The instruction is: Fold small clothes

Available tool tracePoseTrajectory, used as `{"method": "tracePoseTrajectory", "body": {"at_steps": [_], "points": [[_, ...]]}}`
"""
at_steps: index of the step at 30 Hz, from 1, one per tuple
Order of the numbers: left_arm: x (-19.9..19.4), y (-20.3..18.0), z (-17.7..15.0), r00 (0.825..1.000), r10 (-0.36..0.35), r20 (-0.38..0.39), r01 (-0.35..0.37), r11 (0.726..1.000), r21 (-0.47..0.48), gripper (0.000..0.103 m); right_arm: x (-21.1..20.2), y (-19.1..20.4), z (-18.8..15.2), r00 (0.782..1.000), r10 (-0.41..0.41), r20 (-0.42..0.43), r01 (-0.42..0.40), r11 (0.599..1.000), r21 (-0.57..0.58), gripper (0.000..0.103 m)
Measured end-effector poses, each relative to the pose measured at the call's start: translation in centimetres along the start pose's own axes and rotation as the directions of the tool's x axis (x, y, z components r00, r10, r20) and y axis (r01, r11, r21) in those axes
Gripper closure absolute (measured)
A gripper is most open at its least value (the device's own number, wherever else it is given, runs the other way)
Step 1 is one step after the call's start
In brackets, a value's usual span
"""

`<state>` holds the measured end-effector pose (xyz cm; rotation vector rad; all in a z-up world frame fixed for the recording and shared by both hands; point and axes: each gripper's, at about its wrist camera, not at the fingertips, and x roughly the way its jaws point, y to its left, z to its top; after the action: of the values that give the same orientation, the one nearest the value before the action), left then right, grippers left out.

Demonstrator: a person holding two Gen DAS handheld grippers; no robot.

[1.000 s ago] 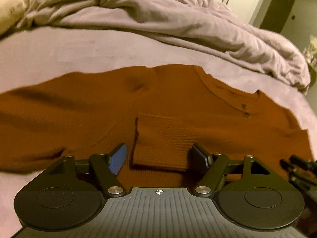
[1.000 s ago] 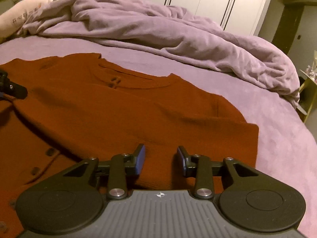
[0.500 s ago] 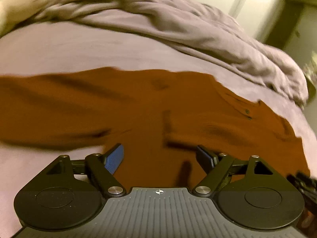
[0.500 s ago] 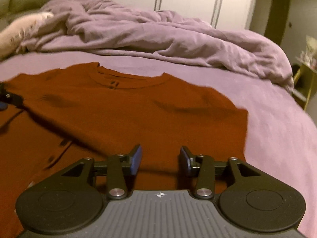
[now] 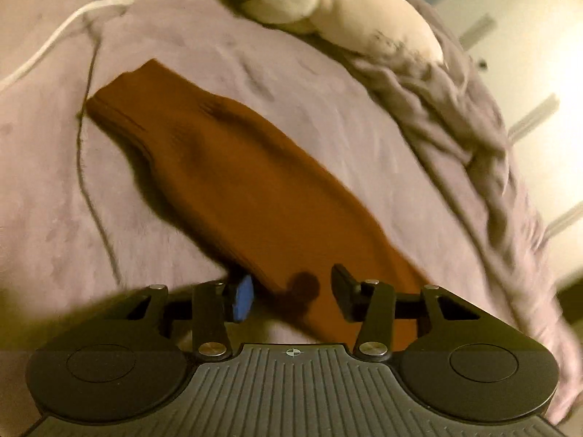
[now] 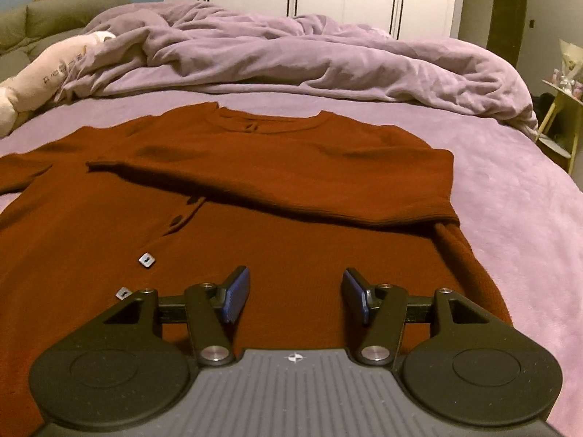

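Since one sleeve is already folded across the rust cardigan (image 6: 255, 189) ahead of my wide, empty right hand-held gripper (image 6: 295, 296), my left hand-held gripper (image 5: 291, 291), also wide, straddles the outstretched sleeve (image 5: 233, 178) on the bed (image 6: 510, 196).

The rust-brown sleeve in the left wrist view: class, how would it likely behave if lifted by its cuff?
The sleeve lies limp and creased on the bedsheet, so it would probably droop. Its ribbed knit should grip, not slip. It looks light; the open left tongs could likely lift it.
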<state>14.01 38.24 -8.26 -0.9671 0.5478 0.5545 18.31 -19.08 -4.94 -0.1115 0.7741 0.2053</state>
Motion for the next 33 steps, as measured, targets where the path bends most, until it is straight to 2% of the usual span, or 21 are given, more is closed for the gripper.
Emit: {"method": "tracePoseTrajectory", "body": {"at_steps": [1,6,7,9,11,12,14,16,17,18,20,21,23,24,25,26,27,28,29,31,33], "points": [[0.2,0.4,0.5,1.000,-0.013,0.005,0.013,0.999,-0.032,0.055,-0.2,0.1,0.0,1.000,0.003,-0.002,-0.003,1.000,-0.007,0.047],[1.3,3.0,2.5,0.997,-0.075,-0.012,0.072,0.983,-0.168,0.078,-0.5,0.4,0.2,1.000,0.016,-0.013,-0.016,1.000,-0.025,0.046],[1.4,3.5,2.7,0.997,-0.075,-0.014,0.071,0.978,-0.198,0.088,-0.6,0.4,0.2,1.000,0.013,-0.013,-0.014,1.000,-0.027,0.046],[1.4,4.4,3.0,0.997,-0.077,-0.011,0.072,0.967,-0.244,0.092,-0.8,0.2,0.3,1.000,0.009,-0.013,-0.010,1.000,-0.023,0.046],[1.2,4.5,3.3,0.997,-0.077,-0.003,0.074,0.967,-0.244,0.094,-1.1,-0.1,0.3,1.000,0.005,-0.004,-0.006,1.000,-0.013,0.046],[0.9,4.0,3.3,0.998,-0.068,0.007,0.068,0.975,-0.212,0.095,-1.3,-0.2,0.3,1.000,0.004,0.000,-0.004,1.000,-0.009,0.046],[0.2,1.4,3.1,0.995,-0.089,0.046,0.092,0.994,-0.064,0.095,-1.5,-0.6,0.2,1.000,-0.005,0.006,0.005,1.000,-0.001,0.046],[-1.1,-3.3,1.9,0.988,-0.146,0.057,0.135,0.978,0.157,0.095,-1.6,-1.0,0.2,1.000,-0.007,0.007,0.007,1.000,0.012,0.046],[-1.6,-5.6,1.1,0.984,-0.171,0.047,0.155,0.958,0.241,0.095,-1.6,-1.1,0.1,1.000,-0.010,0.007,0.009,1.000,0.021,0.046],[-2.3,-8.3,-0.2,0.977,-0.209,0.028,0.188,0.923,0.335,0.095,-1.6,-1.3,0.1,1.000,-0.010,0.008,0.010,1.000,0.029,0.046],[-3.6,-13.9,-3.8,0.953,-0.302,-0.039,0.280,0.821,0.498,0.095,-1.7,-1.5,0.3,1.000,-0.011,0.013,0.010,0.999,0.044,0.046],[-4.3,-16.6,-6.0,0.936,-0.345,-0.072,0.323,0.760,0.564,0.094,-1.9,-1.6,0.4,1.000,-0.013,0.020,0.012,0.999,0.050,0.046],[-5.0,-21.2,-11.6,0.898,-0.404,-0.174,0.414,0.642,0.646,0.090,-2.2,-1.6,0.5,0.999,-0.014,0.035,0.011,0.998,0.061,0.046],[-4.9,-22.9,-14.2,0.880,-0.415,-0.229,0.454,0.598,0.661,0.083,-2.4,-1.7,0.5,0.999,-0.013,0.044,0.010,0.998,0.069,0.046],[-4.5,-24.2,-16.9,0.864,-0.419,-0.281,0.489,0.560,0.669,0.055,-2.6,-1.7,0.6,0.999,-0.008,0.050,0.005,0.997,0.074,0.046],[-3.8,-25.1,-19.5,0.857,-0.400,-0.324,0.505,0.528,0.683,0.033,-2.8,-1.8,0.6,0.999,-0.005,0.053,0.001,0.997,0.078,0.046],[-3.4,-25.5,-21.8,0.857,-0.374,-0.355,0.509,0.508,0.695,0.032,-2.9,-1.9,0.6,0.999,-0.001,0.053,-0.004,0.997,0.081,0.046],[-2.7,-25.7,-24.1,0.858,-0.332,-0.392,0.512,0.495,0.703,0.036,-3.0,-2.0,0.6,0.999,0.004,0.052,-0.008,0.997,0.082,0.046],[-2.2,-25.6,-25.7,0.859,-0.295,-0.419,0.513,0.494,0.702,0.037,-3.1,-2.3,0.7,0.999,0.011,0.051,-0.015,0.996,0.085,0.046],[-2.0,-24.6,-27.4,0.869,-0.255,-0.424,0.494,0.512,0.703,0.037,-3.2,-3.0,0.9,0.998,0.021,0.054,-0.026,0.995,0.095,0.046],[-2.1,-23.1,-27.3,0.893,-0.221,-0.391,0.446,0.543,0.712,0.035,-3.0,-3.9,1.3,0.998,0.042,0.056,-0.047,0.993,0.107,0.046]]}}
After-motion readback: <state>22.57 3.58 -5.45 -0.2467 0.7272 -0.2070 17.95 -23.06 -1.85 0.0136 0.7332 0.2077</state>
